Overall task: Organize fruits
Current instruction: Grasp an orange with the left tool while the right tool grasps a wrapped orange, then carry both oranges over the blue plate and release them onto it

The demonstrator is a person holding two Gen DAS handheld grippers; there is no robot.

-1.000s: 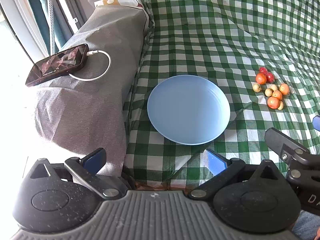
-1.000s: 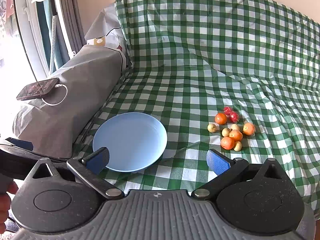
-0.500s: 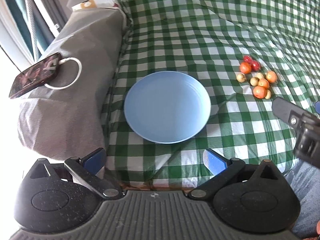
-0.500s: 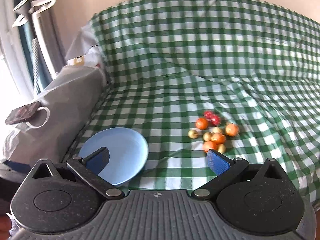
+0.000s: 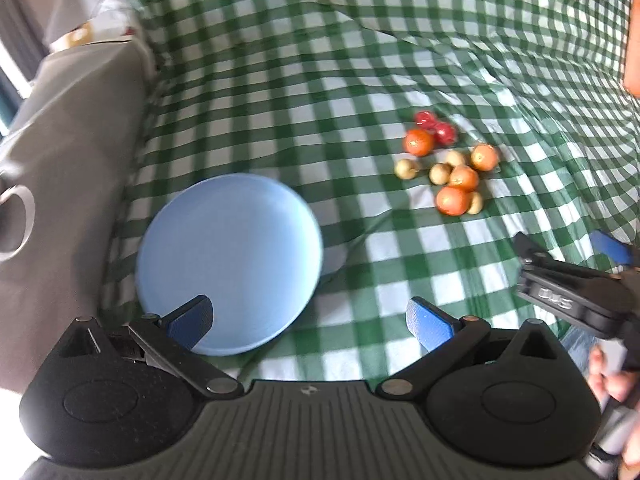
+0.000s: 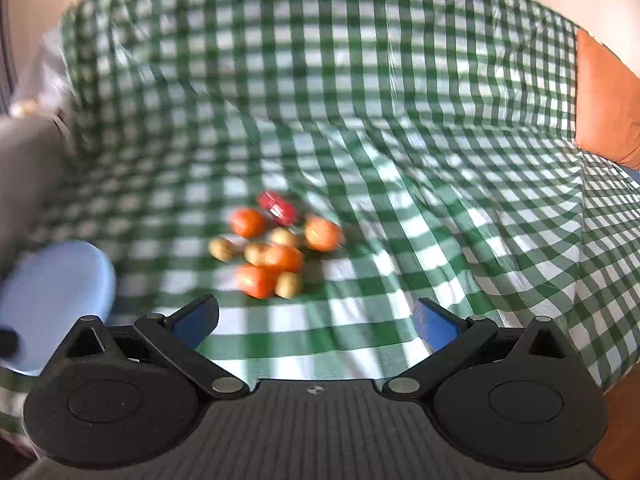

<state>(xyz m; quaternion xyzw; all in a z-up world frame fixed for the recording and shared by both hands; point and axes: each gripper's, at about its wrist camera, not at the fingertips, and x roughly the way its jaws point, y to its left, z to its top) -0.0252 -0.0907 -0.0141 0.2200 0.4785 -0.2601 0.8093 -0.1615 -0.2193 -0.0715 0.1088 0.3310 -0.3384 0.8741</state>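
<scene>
A cluster of small fruits (image 5: 448, 164) lies on the green checked cloth: orange ones, yellowish ones and two red ones. In the right wrist view the fruit cluster (image 6: 280, 248) sits just ahead of my right gripper (image 6: 316, 320), which is open and holds nothing. An empty blue plate (image 5: 228, 260) rests left of the fruits; its edge (image 6: 60, 288) shows at the left of the right wrist view. My left gripper (image 5: 310, 318) is open over the plate's near right rim. The right gripper's body (image 5: 576, 284) appears at the right of the left wrist view.
The green checked cloth (image 5: 320, 60) covers a sofa seat and back. A grey covered armrest (image 5: 60, 140) with a white cable loop rises on the left. An orange cushion (image 6: 608, 100) stands at the far right. A hand (image 5: 612, 380) grips the right tool.
Both views have swung to the right: the fruits sit nearer the centre, the plate has shifted left, and the phone on the armrest has left the left wrist view. Both grippers stay open.
</scene>
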